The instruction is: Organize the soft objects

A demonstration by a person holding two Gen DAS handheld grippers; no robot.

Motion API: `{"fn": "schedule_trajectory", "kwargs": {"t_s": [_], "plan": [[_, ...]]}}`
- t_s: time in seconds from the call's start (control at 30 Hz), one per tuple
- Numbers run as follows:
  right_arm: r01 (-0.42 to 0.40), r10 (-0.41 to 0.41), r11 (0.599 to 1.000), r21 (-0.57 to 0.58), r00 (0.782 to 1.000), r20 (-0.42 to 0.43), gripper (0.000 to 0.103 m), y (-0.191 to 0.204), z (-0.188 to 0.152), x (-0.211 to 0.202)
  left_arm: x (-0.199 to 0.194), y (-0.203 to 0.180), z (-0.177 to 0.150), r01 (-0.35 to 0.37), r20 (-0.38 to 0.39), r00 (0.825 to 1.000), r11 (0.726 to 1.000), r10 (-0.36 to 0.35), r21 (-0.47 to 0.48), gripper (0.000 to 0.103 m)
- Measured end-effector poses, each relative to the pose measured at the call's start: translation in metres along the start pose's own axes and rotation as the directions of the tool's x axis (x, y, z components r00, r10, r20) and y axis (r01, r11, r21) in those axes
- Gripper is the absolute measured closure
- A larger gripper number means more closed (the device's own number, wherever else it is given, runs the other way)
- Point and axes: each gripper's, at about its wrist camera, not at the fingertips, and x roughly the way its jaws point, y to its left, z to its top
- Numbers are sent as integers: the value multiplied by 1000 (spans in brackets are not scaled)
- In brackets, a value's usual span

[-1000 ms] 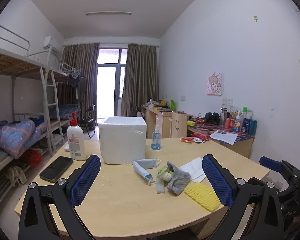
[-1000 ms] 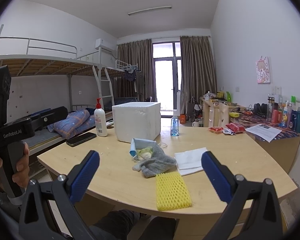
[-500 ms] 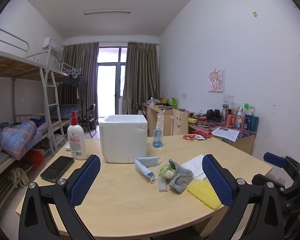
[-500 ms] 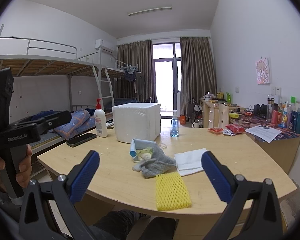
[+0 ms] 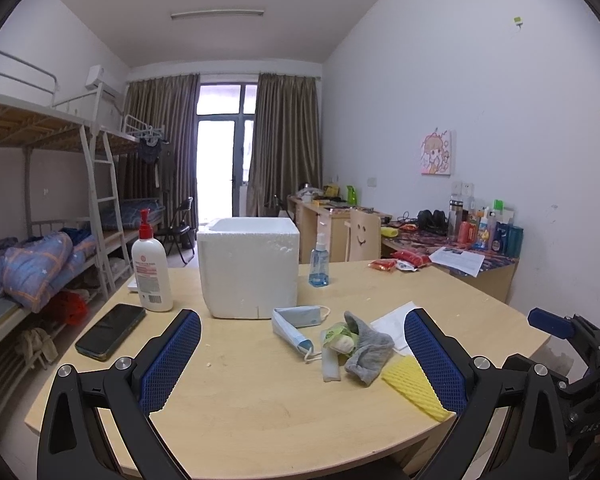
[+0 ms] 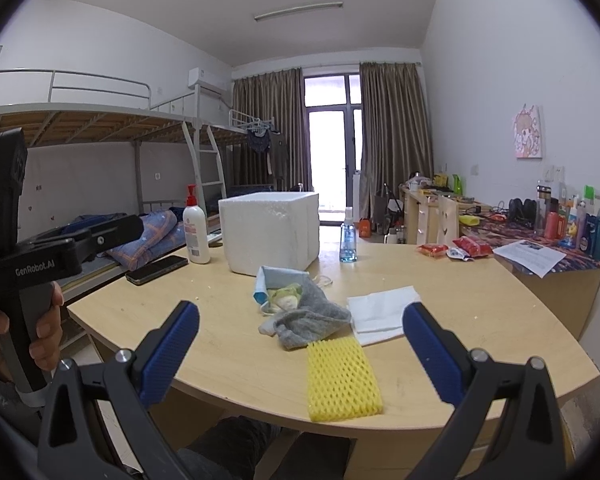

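While both grippers (image 5: pixel 302 354) (image 6: pixel 300 342) agape: sock (image 6: pixel 310 316) by foam box (image 6: pixel 270 230).

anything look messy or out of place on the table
Yes: the grey sock, blue face mask and a small green-and-cream item lie crumpled in an overlapping heap, the sock's edge over the yellow foam net, outside the white foam box.

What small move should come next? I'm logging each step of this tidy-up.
Probably lower the right gripper onto the yellow foam net. Both grippers are open and empty above the table, and the net lies nearest, flat at the table's edge, just touching the grey sock. The white foam box looks like the place for it.
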Motion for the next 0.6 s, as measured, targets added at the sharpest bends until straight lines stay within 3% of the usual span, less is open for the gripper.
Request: {"fn": "schedule_trajectory", "kwargs": {"t_s": [0.6], "plan": [[0,4,1000,24,986,-166,0,-30,-11,69,83,10,-9,24,-157,987,1000,-24,-6,1]]}}
